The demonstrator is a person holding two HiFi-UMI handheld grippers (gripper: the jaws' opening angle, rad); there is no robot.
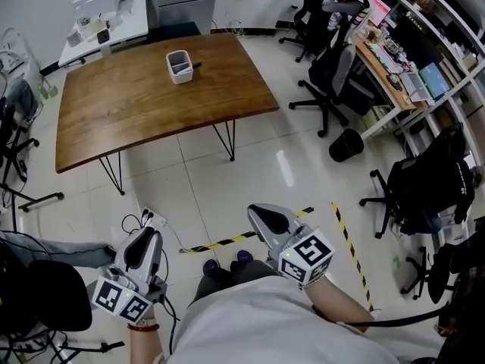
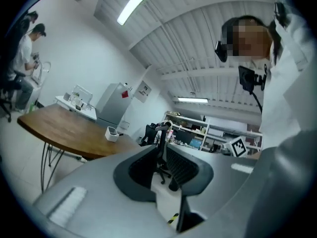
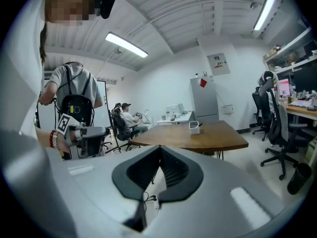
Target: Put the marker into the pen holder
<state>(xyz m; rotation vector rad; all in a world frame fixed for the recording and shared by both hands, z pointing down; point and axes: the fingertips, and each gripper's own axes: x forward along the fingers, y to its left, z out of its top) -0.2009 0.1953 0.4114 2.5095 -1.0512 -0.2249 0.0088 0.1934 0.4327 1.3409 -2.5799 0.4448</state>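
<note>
A white pen holder [image 1: 179, 66] stands on the far side of a wooden table [image 1: 144, 108], and a black marker [image 1: 196, 65] lies on the tabletop just right of it. Both grippers hang low near my body, well short of the table. My left gripper [image 1: 150, 233] has its jaws almost together with nothing between them. The jaws of my right gripper [image 1: 255, 211] meet at the tips and are empty. From the left gripper [image 2: 163, 150] the holder [image 2: 112, 133] looks small and far. From the right gripper [image 3: 159, 148] the holder [image 3: 193, 127] and marker [image 3: 200, 124] are also distant.
Tiled floor with yellow-black tape [image 1: 227, 240] and a cable socket [image 1: 148, 219] lies between me and the table. Office chairs [image 1: 333, 74], a black bin [image 1: 345, 145] and cluttered desks [image 1: 402, 74] line the right. A seated person [image 3: 128, 118] and a standing person [image 3: 72, 95] are to the left.
</note>
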